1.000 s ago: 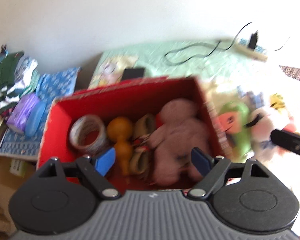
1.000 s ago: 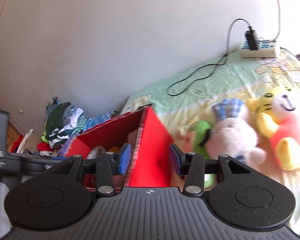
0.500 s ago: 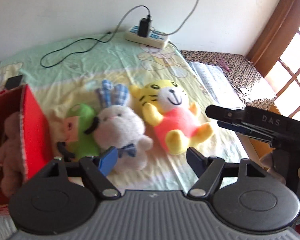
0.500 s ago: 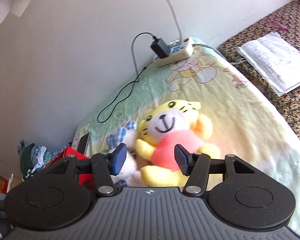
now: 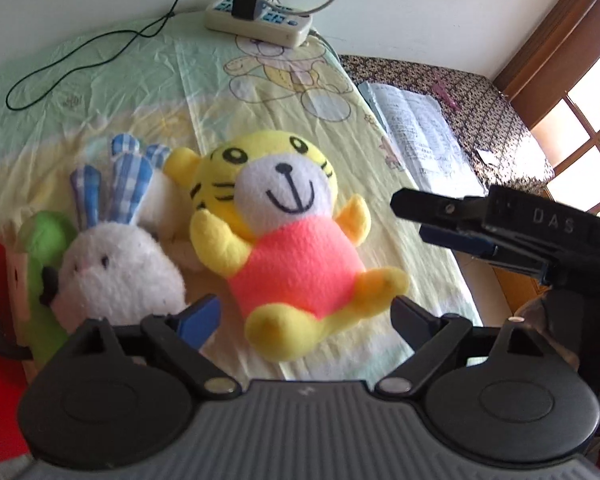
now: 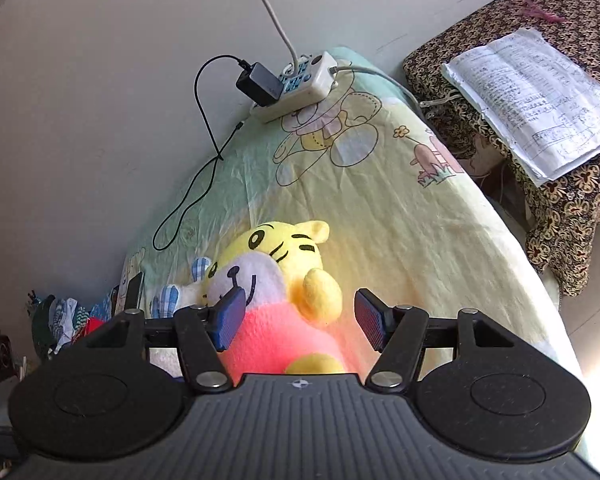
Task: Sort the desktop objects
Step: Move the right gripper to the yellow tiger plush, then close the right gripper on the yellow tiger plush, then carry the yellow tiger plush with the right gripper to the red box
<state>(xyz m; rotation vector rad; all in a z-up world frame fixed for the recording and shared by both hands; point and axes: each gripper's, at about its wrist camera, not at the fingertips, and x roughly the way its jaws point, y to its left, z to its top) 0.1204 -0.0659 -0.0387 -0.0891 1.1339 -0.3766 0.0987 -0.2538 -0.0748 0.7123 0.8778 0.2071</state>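
Fingers of both grippers spread, nothing held. Tiger [image 5: 296, 236] lies face-up on the bed [image 6: 400, 208], touching the rabbit [image 5: 116, 268] on its left-gripper side. Long axis runs head-away, feet-toward left gripper [image 5: 304, 320]. Right gripper [image 6: 300, 320] is nearer: fingers straddle the pink belly, one arm between them. Judgement: right closes across the torso; left only faces the feet.
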